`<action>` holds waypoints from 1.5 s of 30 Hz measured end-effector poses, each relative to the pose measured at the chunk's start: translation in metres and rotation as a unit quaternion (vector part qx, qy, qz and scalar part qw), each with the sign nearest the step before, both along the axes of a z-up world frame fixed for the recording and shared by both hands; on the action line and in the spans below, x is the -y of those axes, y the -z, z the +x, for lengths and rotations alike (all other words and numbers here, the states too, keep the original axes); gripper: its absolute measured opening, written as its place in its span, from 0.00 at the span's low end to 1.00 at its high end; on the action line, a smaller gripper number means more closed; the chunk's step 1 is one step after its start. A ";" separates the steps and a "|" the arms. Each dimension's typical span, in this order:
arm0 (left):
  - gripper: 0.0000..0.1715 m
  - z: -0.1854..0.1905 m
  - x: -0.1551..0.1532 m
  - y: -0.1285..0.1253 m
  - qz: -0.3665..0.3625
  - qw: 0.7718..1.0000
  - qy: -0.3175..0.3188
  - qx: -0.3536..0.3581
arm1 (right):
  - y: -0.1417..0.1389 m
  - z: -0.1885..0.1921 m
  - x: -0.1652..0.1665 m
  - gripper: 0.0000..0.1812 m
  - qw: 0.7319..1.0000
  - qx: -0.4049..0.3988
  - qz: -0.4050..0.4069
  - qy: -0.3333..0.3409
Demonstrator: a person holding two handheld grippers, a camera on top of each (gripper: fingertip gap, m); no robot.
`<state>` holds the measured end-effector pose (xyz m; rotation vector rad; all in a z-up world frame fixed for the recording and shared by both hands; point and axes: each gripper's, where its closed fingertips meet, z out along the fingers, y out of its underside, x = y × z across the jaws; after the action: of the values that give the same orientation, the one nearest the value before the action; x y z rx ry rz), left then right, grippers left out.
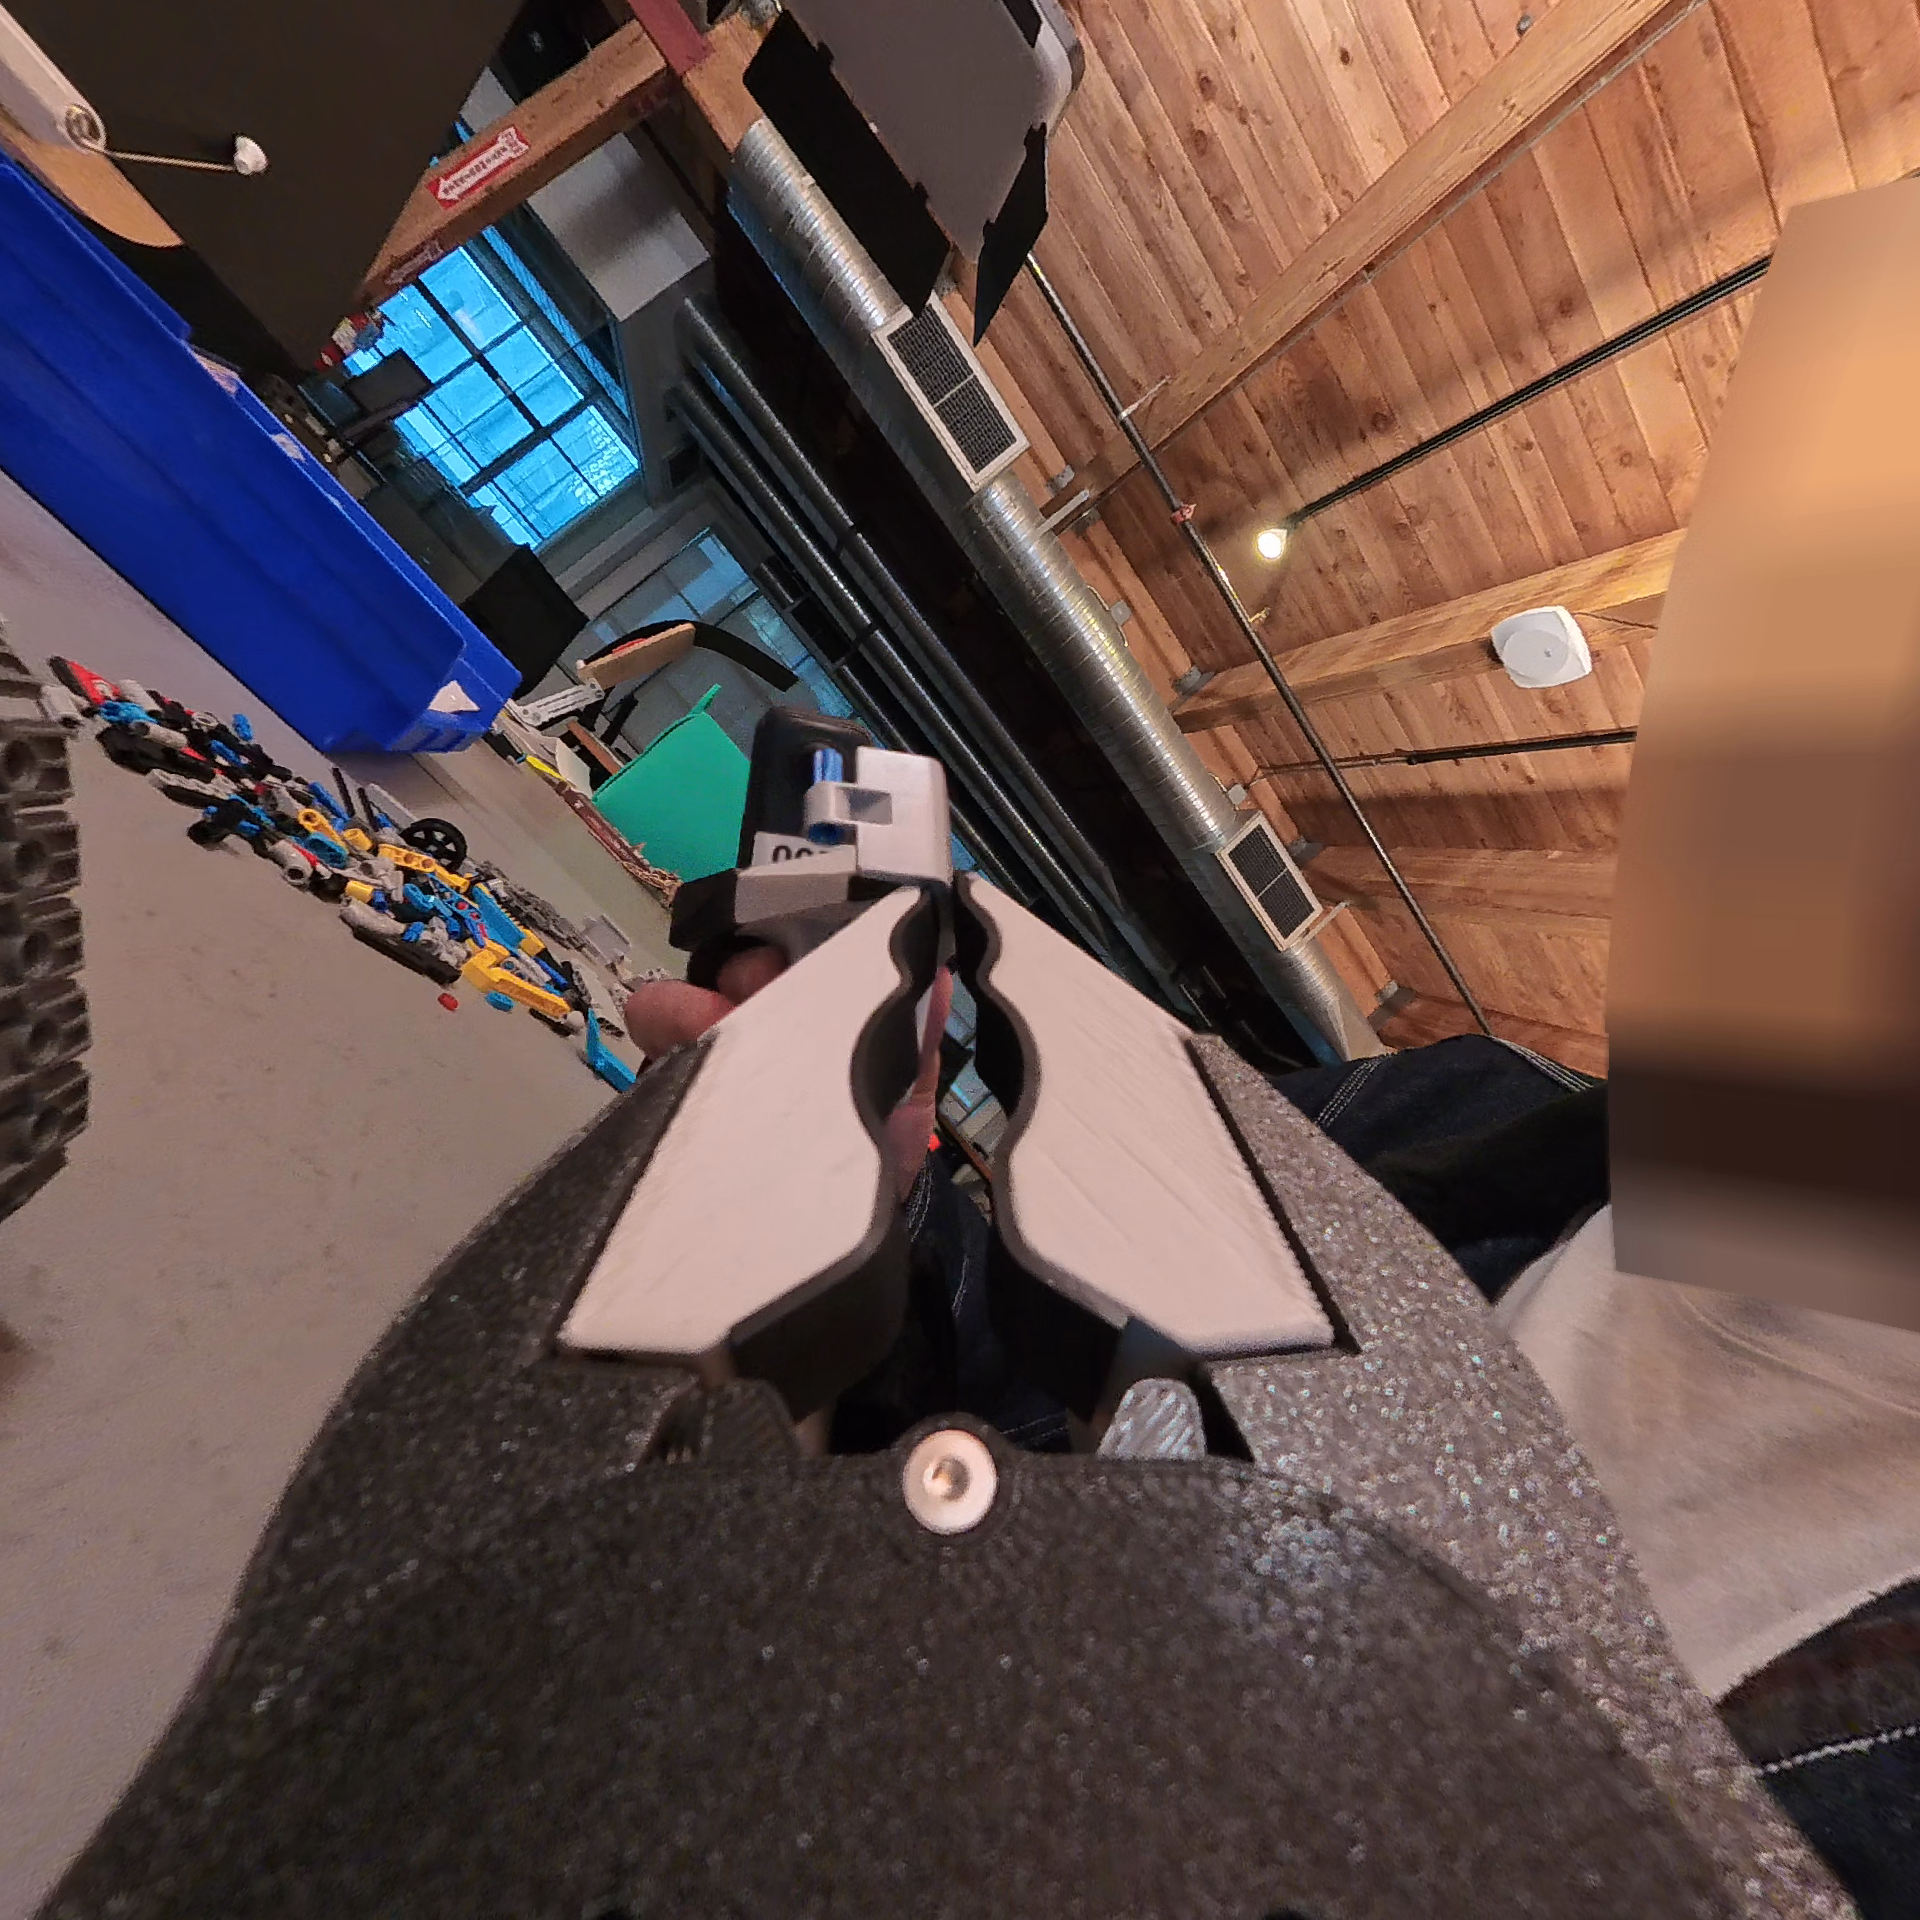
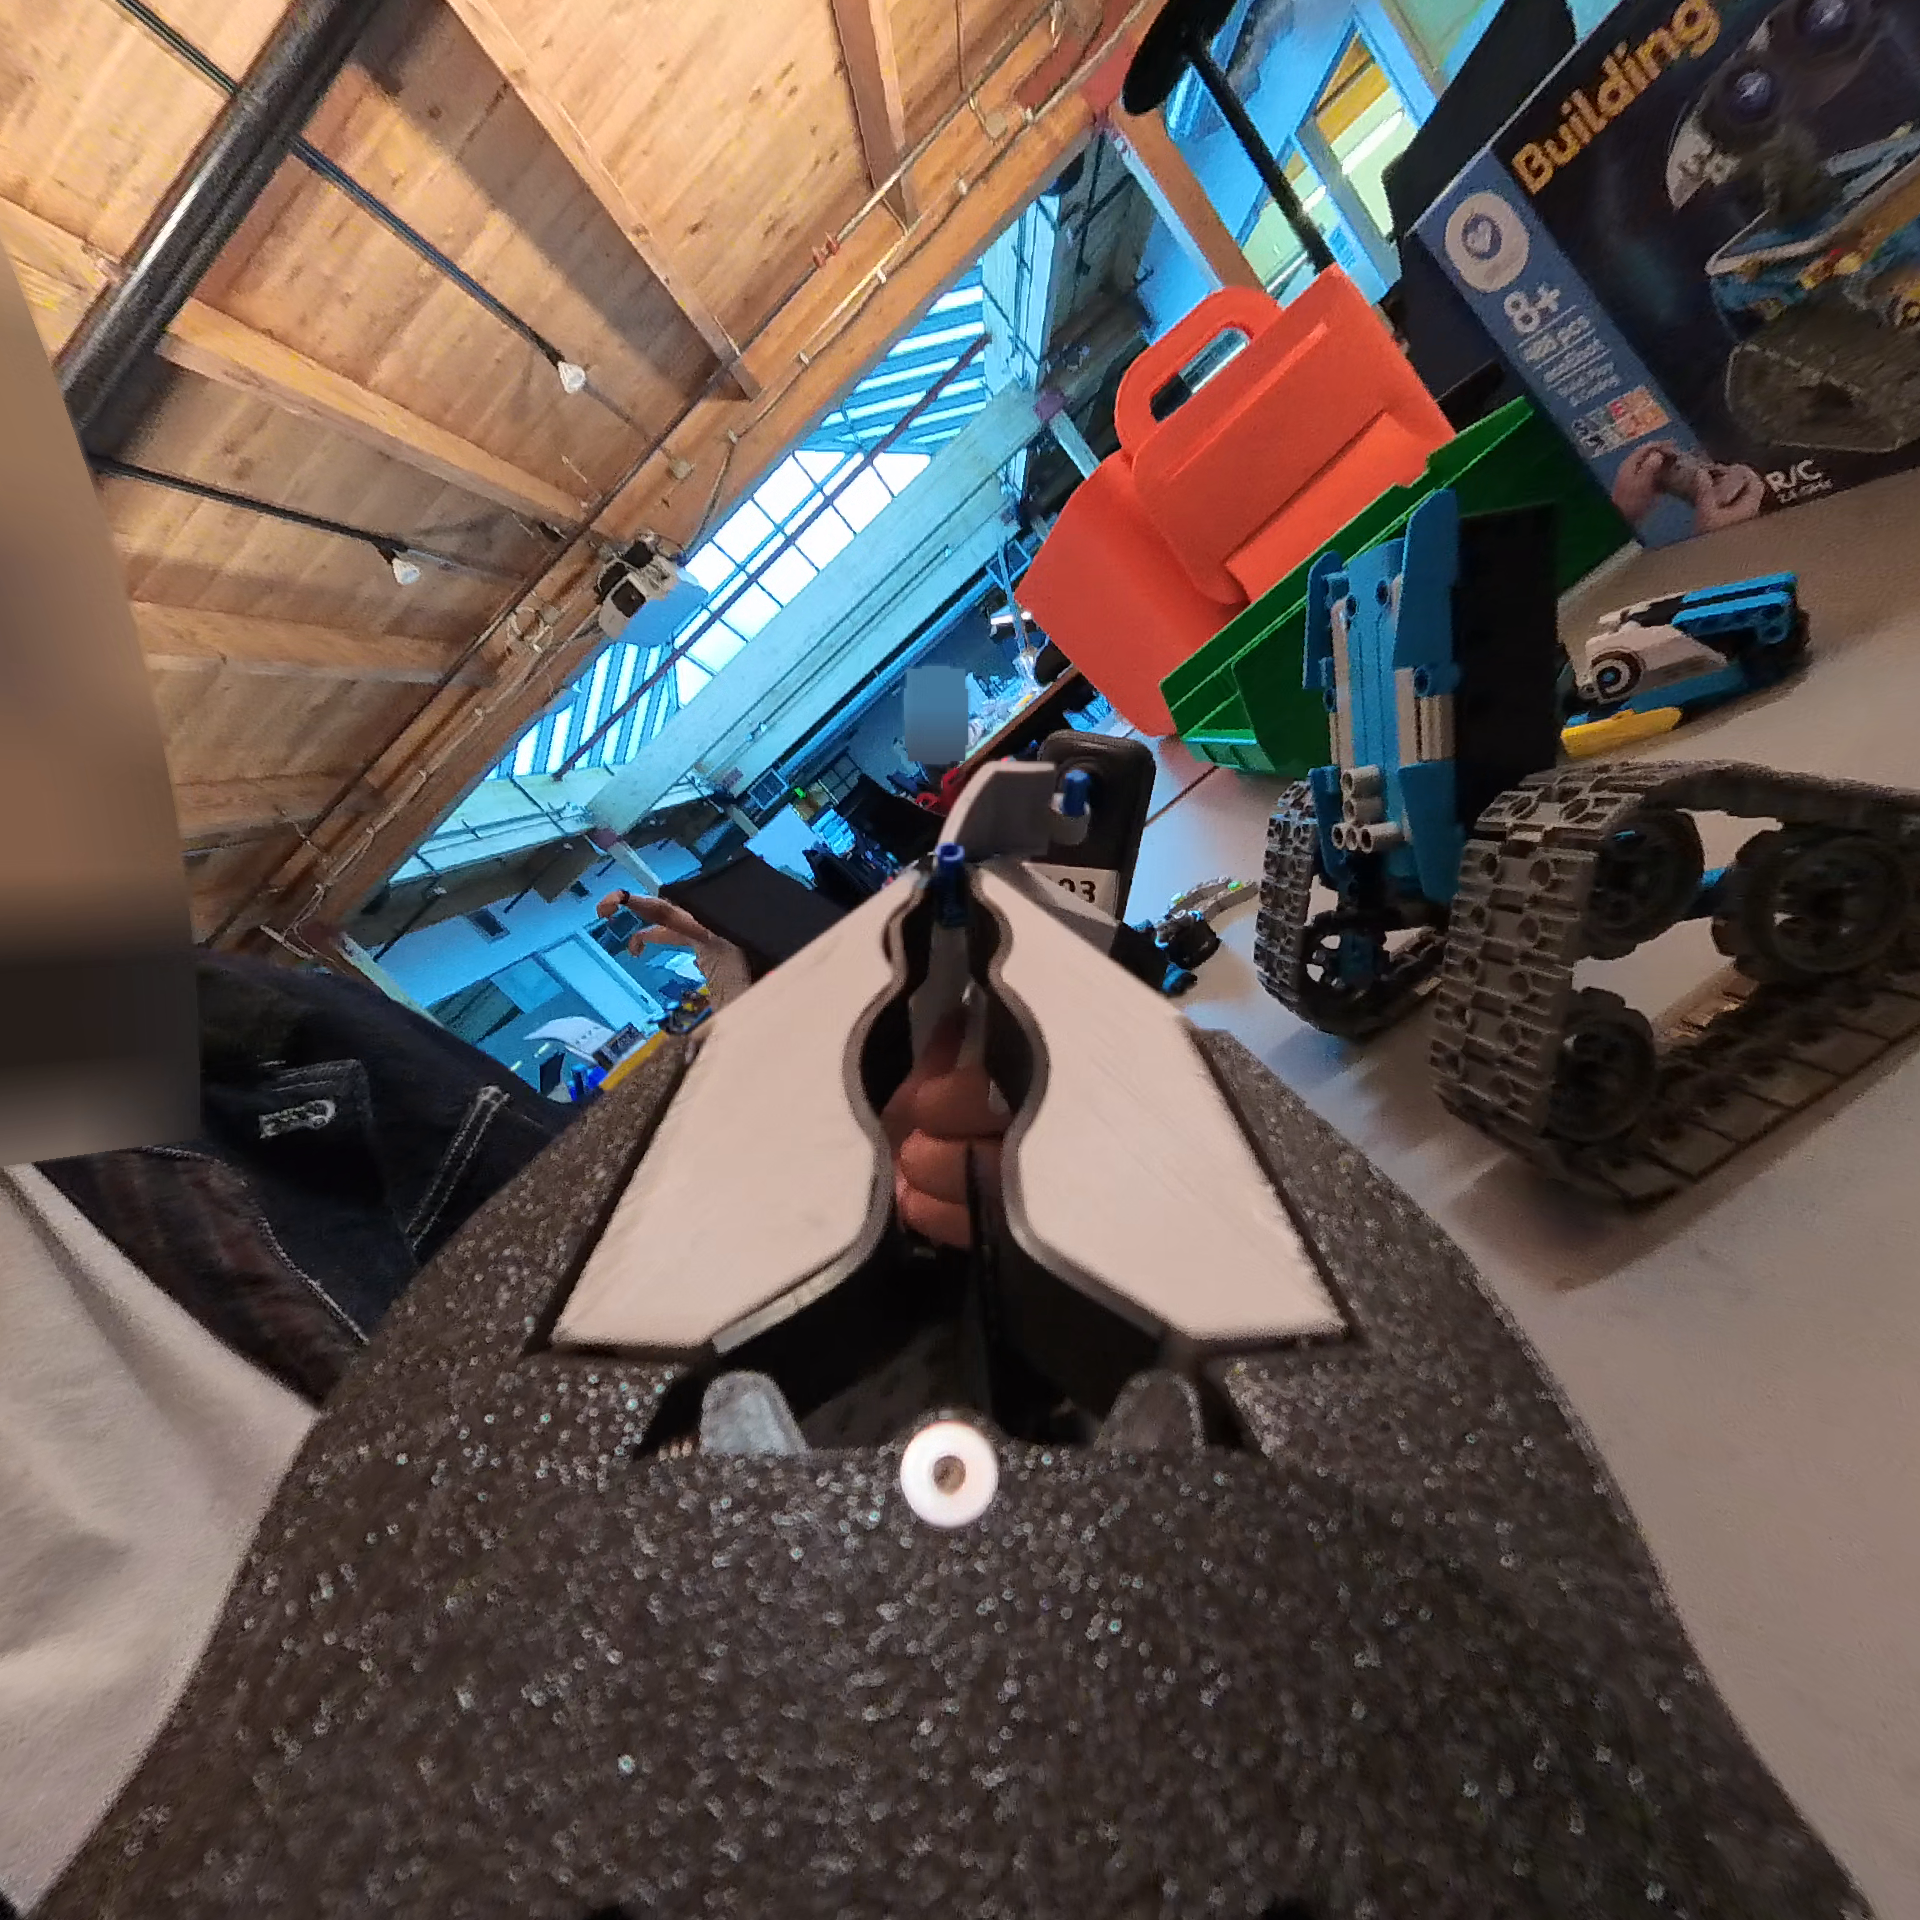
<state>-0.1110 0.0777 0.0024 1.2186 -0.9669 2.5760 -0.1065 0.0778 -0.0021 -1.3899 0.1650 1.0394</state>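
I see the grey angled piece [image 1: 896,821] held up off the table, pinched at my left gripper [image 1: 948,896] tips, fingers nearly together. A blue pin [image 1: 826,792] sticks through its small grey lug. My right gripper [image 2: 948,891] clamps the same grey piece [image 2: 1003,816] edge-on, another blue pin [image 2: 948,883] right at its tips.

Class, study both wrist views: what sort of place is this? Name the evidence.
Probably a workshop or maker space: a timber plank ceiling with a bare metal duct, and a work table holding a tracked toy vehicle and loose building pieces.
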 end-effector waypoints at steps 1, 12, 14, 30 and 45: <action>0.00 0.000 0.000 -0.001 -0.001 1.000 0.000 0.001 | -0.001 0.001 0.000 0.01 1.000 -0.004 0.004 0.002; 0.00 0.006 0.003 0.006 0.031 0.999 -0.019 -0.012 | 0.002 0.011 0.000 0.00 0.997 -0.066 0.024 0.021; 0.00 0.006 0.004 0.005 0.016 1.000 -0.008 -0.015 | 0.001 0.011 0.001 0.00 0.998 -0.062 0.029 0.019; 0.00 0.010 0.027 0.046 0.289 0.954 -0.071 -0.041 | 0.088 0.219 0.089 0.02 0.808 0.349 -0.336 0.335; 0.01 0.006 0.064 0.066 0.588 0.790 -0.143 0.101 | 0.041 0.114 0.072 0.14 0.953 0.227 -0.178 0.089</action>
<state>-0.1050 0.0135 -0.0631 1.2943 -2.8719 2.1866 0.0074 0.0059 -0.0432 -1.8681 0.1373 0.5319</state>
